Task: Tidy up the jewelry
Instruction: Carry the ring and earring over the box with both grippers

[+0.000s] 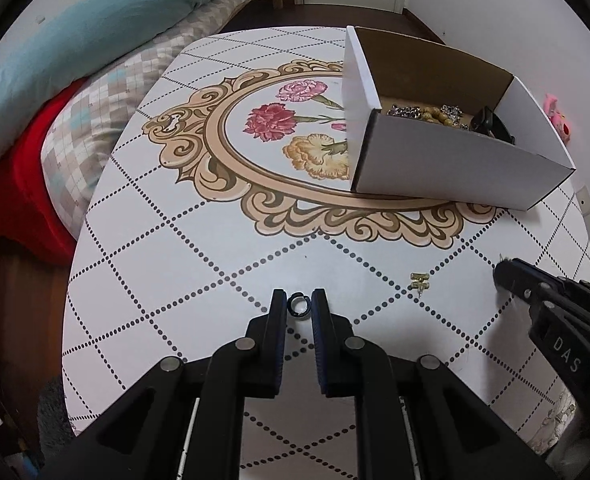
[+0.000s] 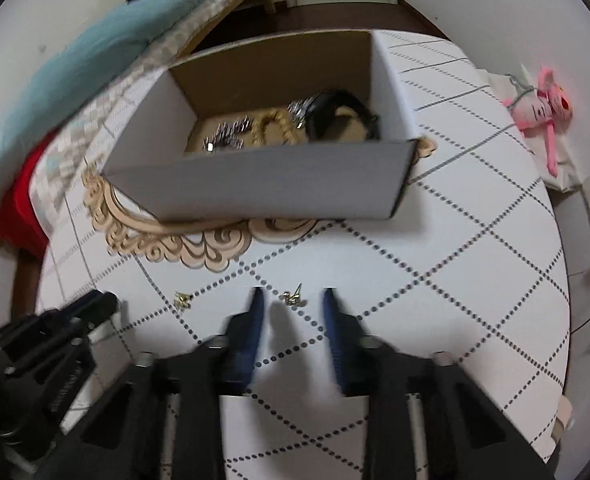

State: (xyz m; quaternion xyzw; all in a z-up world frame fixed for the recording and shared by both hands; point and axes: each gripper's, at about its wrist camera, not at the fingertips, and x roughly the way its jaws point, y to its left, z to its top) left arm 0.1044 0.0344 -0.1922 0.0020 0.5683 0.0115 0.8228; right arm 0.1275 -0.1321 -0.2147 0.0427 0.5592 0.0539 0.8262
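Glossy floral table (image 1: 175,264), open cardboard box (image 1: 447,160) near its far edge.
Left gripper (image 1: 299,304) clamps a small dark ring (image 1: 298,305); right gripper (image 2: 293,300), jaws apart, straddles a gold earring (image 2: 293,298).

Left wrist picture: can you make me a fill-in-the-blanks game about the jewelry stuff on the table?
1. The little ring between the left gripper's fingers is ____.
2. The earring lying on the table is ____ coloured.
3. The beads lie inside a white ____.
4. The plush toy is ____.
Missing words: black, gold, box, pink.
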